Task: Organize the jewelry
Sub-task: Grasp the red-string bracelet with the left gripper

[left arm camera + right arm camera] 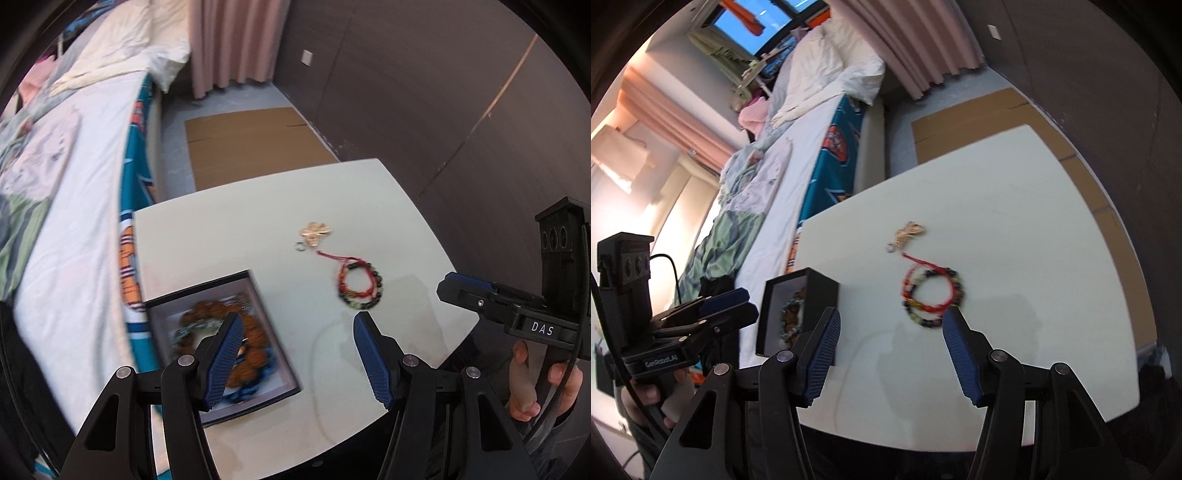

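Note:
A black jewelry box (221, 343) sits at the white table's left front, open, with brown and blue bead bracelets (255, 354) inside; it also shows in the right wrist view (798, 310). A dark bead bracelet tangled with a red cord bracelet (360, 286) lies mid-table, also in the right wrist view (932, 297). A gold pendant with a small ring (314, 234) lies behind it, also in the right wrist view (908, 234). My left gripper (295, 354) is open and empty above the box's right edge. My right gripper (888, 354) is open and empty, just short of the bracelets.
The white table (258, 229) stands beside a bed (74, 206) on its left. Flat cardboard (251, 144) lies on the floor behind the table. A dark wall (443, 92) runs along the right. Pink curtains (229, 40) hang at the back.

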The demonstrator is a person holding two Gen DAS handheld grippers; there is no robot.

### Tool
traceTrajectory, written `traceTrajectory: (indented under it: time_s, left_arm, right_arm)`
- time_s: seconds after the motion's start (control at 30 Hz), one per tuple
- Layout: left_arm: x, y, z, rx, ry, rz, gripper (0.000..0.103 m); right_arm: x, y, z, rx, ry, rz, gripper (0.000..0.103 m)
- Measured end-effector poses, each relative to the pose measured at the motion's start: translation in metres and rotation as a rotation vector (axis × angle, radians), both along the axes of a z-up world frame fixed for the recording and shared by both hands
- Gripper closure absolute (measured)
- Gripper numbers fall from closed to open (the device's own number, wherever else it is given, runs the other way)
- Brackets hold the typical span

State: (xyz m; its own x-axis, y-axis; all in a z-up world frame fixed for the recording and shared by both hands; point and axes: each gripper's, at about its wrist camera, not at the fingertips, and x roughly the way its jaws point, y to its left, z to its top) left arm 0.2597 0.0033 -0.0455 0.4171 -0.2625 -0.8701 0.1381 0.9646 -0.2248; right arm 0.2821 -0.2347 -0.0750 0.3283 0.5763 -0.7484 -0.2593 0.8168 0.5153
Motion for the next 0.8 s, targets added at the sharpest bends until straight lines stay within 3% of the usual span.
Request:
traceTrajectory:
  time_s: [0.2, 0.43, 0.5, 0.8]
  left_arm:
    - [0.019, -0.03, -0.011, 0.017, 0.017, -0.035, 0.04]
    - [0.043, -0.061, -0.028, 0.034, 0.048, -0.055, 0.05]
    - [0.052, -0.071, -0.037, 0.05, 0.064, -0.057, 0.056]
    - [0.079, -0.097, -0.077, 0.103, 0.132, -0.082, 0.06]
  right_arm:
    - [0.009, -0.027, -0.015, -0.014, 0.03, -0.04, 0.045]
    - [0.022, -0.049, -0.033, -0.018, 0.075, -0.077, 0.045]
    - [0.026, -0.053, -0.036, -0.012, 0.081, -0.086, 0.045]
    - [0.036, -0.066, -0.043, 0.019, 0.11, -0.116, 0.045]
